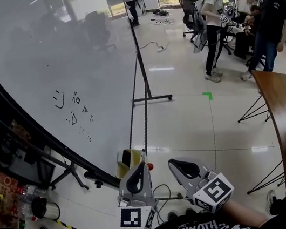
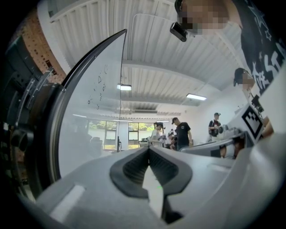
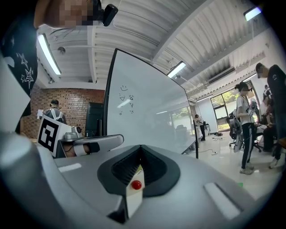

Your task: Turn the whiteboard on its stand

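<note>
Both claws, the left claw and the right claw, are shut with nothing in them, near the low corner of the whiteboard, which stands on its stand at the left, so any push should go slowly on its dark frame.

The left claw has its jaws pressed together, empty. The whiteboard rises at left, bearing small marks; people stand far off.

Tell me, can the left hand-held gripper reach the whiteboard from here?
Probably yes: the left hand-held gripper is close beside the lower edge of the whiteboard, with nothing between them, though its jaws are shut.
</note>
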